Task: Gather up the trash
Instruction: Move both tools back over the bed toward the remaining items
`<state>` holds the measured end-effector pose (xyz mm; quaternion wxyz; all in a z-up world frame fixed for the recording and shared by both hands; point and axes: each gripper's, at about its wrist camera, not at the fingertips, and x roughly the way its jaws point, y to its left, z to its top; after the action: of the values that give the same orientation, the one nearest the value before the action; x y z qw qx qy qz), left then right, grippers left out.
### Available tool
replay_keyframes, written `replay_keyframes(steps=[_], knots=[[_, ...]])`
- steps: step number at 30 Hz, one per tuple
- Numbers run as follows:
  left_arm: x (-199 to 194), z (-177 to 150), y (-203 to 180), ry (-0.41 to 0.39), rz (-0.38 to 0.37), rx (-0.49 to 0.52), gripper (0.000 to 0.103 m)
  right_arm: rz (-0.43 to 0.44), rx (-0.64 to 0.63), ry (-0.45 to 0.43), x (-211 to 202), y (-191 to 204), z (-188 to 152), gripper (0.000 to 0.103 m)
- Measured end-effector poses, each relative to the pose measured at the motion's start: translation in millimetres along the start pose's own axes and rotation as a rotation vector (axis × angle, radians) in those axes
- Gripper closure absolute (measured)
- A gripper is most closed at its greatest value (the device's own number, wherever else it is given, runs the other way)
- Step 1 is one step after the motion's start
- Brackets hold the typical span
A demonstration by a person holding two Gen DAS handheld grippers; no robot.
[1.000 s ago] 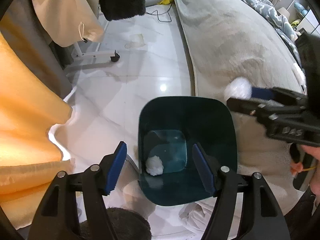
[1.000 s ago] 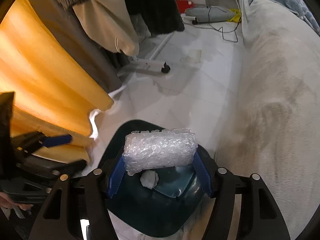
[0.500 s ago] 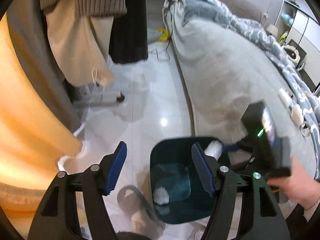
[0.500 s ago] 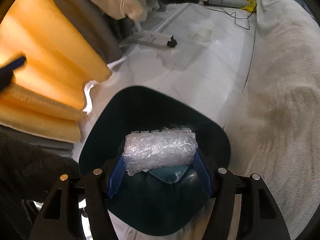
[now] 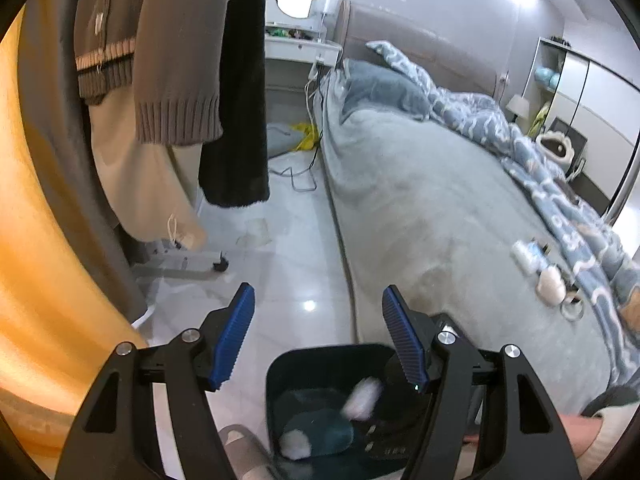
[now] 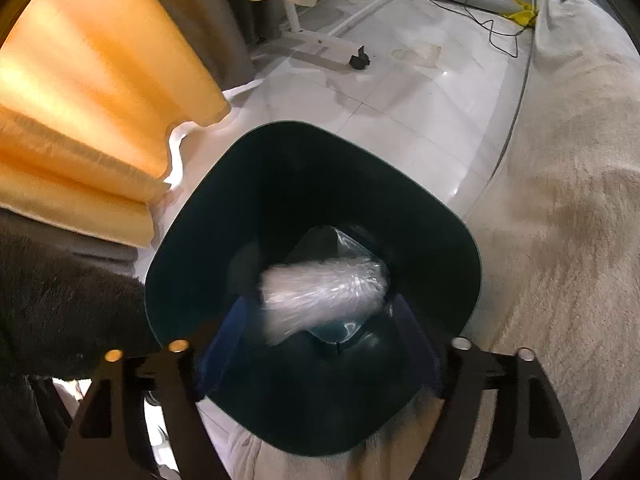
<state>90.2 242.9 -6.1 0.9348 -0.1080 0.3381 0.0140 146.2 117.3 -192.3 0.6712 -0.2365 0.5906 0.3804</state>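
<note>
A dark teal bin stands on the white floor beside the bed. In the left wrist view a white wad lies on its bottom and a bubble-wrap roll drops inside, blurred. My left gripper is open and empty, raised above the bin and facing the bed. My right gripper points down into the bin. Its jaws are opening, and the bubble-wrap roll sits loose and blurred between them, clear of the pads.
A grey bed with a blue duvet fills the right; small white items lie on it. Hanging clothes and an orange curtain close the left side. A wheeled rack foot and cables are on the floor.
The right gripper sank into the bin and its jaws spread, letting the bubble-wrap roll go. The left gripper rose and tilted up, so the bin slid to the bottom of its view.
</note>
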Motion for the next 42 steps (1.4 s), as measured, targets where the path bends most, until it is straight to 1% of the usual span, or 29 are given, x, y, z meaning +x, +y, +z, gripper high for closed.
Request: replay_keyframes(steps=[4, 7, 12, 17, 20, 24, 27, 34, 42], knots=[[-4.7, 11.4, -10.9, -0.039, -0.016, -0.018, 0.034, 0.012, -0.011, -0.022, -14.5, 0.7, -5.2, 0.021], [-7.8, 18.1, -23.2, -0.067, -0.031, -0.023, 0.032, 0.020, -0.010, -0.069, -31.3, -1.2, -7.7, 0.021], [-8.9, 26.6, -51.6, -0.111, -0.027, 0.019, 0.027, 0.017, -0.016, -0.180, -67.1, -6.3, -17.3, 0.020], [-8.0, 28.7, -73.5, -0.135, -0.062, 0.026, 0.023, -0.021, -0.018, -0.294, -102.0, -18.5, -32.1, 0.020], [-5.5, 31.2, -87.3, -0.146, -0.078, 0.040, 0.021, -0.025, -0.003, -0.368, -123.8, -30.2, -42.8, 0.020], [2.9, 35.2, -104.3, -0.134, -0.119, 0.013, 0.020, -0.062, 0.005, -0.454, -152.0, -45.4, -58.9, 0.019], [9.4, 35.5, -118.8, -0.127, -0.132, 0.017, 0.020, -0.095, 0.022, -0.508, -171.7, -59.4, -74.7, 0.019], [23.6, 33.4, -170.4, -0.125, -0.156, 0.098, 0.019, -0.145, 0.061, -0.579, -202.7, -92.9, -110.6, 0.019], [48.4, 25.0, -214.2, -0.078, -0.178, 0.147, 0.019, -0.202, 0.155, -0.661, -228.3, -141.7, -157.5, 0.019]])
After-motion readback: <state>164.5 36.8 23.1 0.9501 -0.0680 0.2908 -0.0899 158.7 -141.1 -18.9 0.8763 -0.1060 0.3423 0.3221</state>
